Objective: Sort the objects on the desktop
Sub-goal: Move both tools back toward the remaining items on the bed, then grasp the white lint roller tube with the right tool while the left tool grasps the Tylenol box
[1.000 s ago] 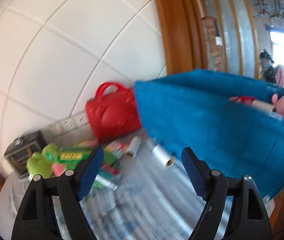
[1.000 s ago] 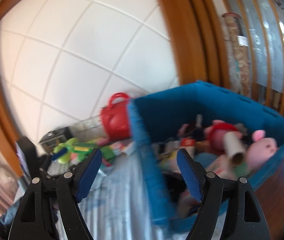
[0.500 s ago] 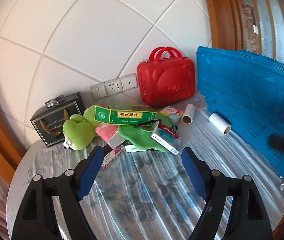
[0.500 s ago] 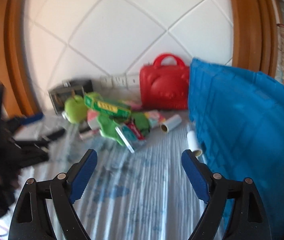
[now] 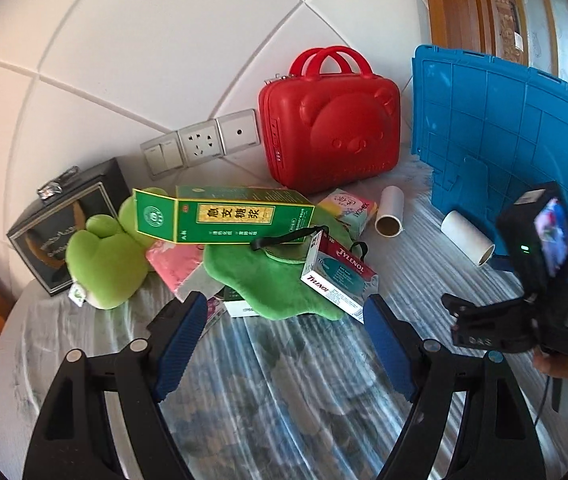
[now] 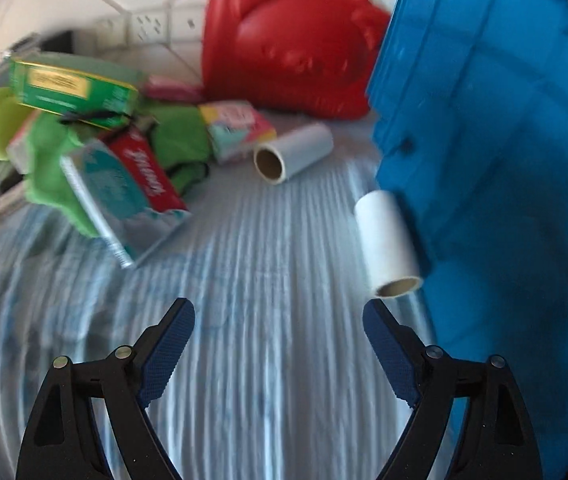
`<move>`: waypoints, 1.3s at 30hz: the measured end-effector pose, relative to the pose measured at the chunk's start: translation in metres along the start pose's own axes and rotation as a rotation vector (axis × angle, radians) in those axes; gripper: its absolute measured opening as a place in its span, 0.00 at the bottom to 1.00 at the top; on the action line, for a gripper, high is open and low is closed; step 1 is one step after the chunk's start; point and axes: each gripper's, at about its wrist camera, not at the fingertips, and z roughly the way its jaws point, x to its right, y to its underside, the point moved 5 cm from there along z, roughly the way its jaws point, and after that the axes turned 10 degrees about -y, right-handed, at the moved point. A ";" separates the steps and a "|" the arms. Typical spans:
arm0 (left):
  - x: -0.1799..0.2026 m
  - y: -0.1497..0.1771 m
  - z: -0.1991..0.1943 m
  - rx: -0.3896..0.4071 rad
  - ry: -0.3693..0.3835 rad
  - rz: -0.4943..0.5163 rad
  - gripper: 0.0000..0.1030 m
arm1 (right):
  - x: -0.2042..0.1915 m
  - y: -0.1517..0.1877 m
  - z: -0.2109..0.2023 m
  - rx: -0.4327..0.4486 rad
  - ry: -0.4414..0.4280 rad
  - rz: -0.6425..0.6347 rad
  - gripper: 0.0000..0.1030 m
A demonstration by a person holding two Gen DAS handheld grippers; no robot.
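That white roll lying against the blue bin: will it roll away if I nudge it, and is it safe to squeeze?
The white roll is a cylinder on its side, so a sideways nudge probably rolls it, though the blue bin blocks one side. Its hollow core suggests it is light and may crush under a hard squeeze. The right gripper is open, empty.

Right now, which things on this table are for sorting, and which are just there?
For sorting: green medicine box, Tylenol box, green plush, tissue pack, two paper rolls, blue crate.

Just there: red bear case, black box, wall sockets.
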 end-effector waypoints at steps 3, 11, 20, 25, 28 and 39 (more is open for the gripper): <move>0.001 0.002 0.013 -0.009 0.011 0.001 0.78 | 0.009 -0.008 0.019 -0.011 0.073 0.007 0.84; -0.001 0.003 0.027 -0.024 0.031 -0.010 0.78 | 0.043 -0.005 0.031 -0.014 0.254 0.096 0.84; -0.004 0.004 0.034 -0.035 0.041 -0.022 0.78 | 0.070 0.004 0.045 -0.041 0.249 0.194 0.84; -0.005 0.006 0.041 -0.046 0.031 -0.008 0.78 | 0.068 -0.004 0.050 -0.008 0.215 0.173 0.76; -0.004 0.007 0.047 -0.054 0.032 -0.004 0.78 | 0.074 -0.008 0.050 -0.014 0.192 0.194 0.51; 0.019 0.000 0.061 -0.029 0.099 0.058 0.78 | 0.049 -0.012 0.025 0.009 0.084 0.073 0.08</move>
